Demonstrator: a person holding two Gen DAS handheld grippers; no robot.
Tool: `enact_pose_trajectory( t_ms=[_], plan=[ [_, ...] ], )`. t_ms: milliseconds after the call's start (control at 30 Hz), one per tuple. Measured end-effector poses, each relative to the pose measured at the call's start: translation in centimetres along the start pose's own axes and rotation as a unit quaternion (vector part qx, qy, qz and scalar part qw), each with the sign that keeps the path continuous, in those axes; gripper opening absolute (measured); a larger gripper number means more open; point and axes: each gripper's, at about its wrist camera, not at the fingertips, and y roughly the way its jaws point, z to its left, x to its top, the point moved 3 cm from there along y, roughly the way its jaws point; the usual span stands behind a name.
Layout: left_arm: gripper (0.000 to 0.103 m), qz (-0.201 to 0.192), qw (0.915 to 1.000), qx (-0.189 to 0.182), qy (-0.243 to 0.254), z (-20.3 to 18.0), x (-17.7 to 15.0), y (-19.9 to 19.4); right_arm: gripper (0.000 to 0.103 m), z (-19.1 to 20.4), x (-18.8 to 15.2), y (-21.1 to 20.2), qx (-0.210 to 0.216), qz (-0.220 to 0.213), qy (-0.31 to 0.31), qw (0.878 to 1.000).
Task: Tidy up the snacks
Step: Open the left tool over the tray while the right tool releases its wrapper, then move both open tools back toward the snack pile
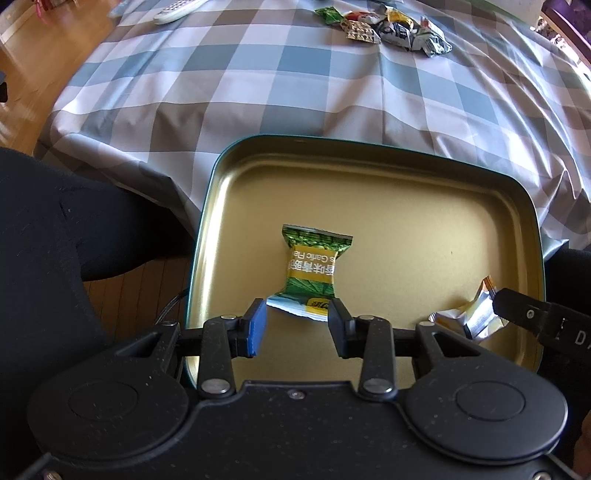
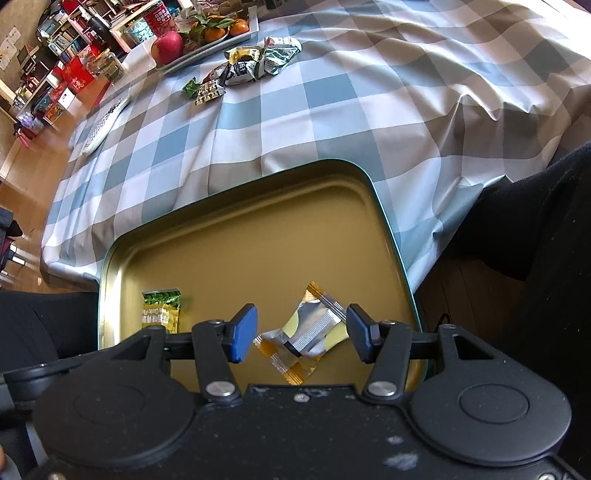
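A gold tin tray [image 1: 424,221] with a teal rim sits at the near table edge; it also shows in the right wrist view [image 2: 258,251]. A green and yellow snack packet [image 1: 312,271] lies flat in it. My left gripper [image 1: 297,326] is open, its fingers either side of the packet's near end, not closed on it. A silver and yellow packet [image 2: 310,332] lies in the tray between my right gripper's [image 2: 301,334] open fingers. It also shows in the left wrist view [image 1: 469,317]. A pile of several snack packets [image 1: 388,26] lies far across the table [image 2: 240,70].
The checked tablecloth [image 1: 295,92] hangs creased over the near edge. A white remote [image 2: 105,123] lies at the left. A tray of fruit [image 2: 199,37] stands behind the pile. My dark-clothed legs [image 1: 55,229] flank the tin. Cluttered shelves [image 2: 55,66] stand far left.
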Motion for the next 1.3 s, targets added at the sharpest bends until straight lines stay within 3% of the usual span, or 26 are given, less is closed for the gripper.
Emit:
enact_pose_trajectory(
  t_ms=[367, 667, 800, 1067, 1300],
  plan=[
    [0.047, 0.018, 0.9998, -0.003, 0.003, -0.3, 0.5, 0.6, 0.057, 0.5, -0.2, 1.7, 0.003, 0.032, 0.001, 0.999],
    [0.048, -0.007, 0.9996, 0.006, 0.028, -1.1, 2.2, -0.3, 0.062, 1.1, 0.8, 2.9, -0.003, 0.050, -0.008, 0.999],
    [0.063, -0.040, 0.9980, 0.013, 0.048, -1.6, 3.8, -1.3, 0.063, 1.2, 1.8, 3.6, -0.010, 0.061, -0.010, 0.998],
    [0.064, -0.062, 0.9956, 0.003, 0.070, -2.4, 7.8, -1.9, 0.063, 1.5, 5.0, 4.8, -0.014, 0.075, -0.021, 0.997],
    [0.067, -0.087, 0.9898, 0.048, 0.103, -3.2, 12.2, -1.6, 0.063, 1.7, 9.2, 5.7, -0.015, 0.075, -0.027, 0.997]
  ],
)
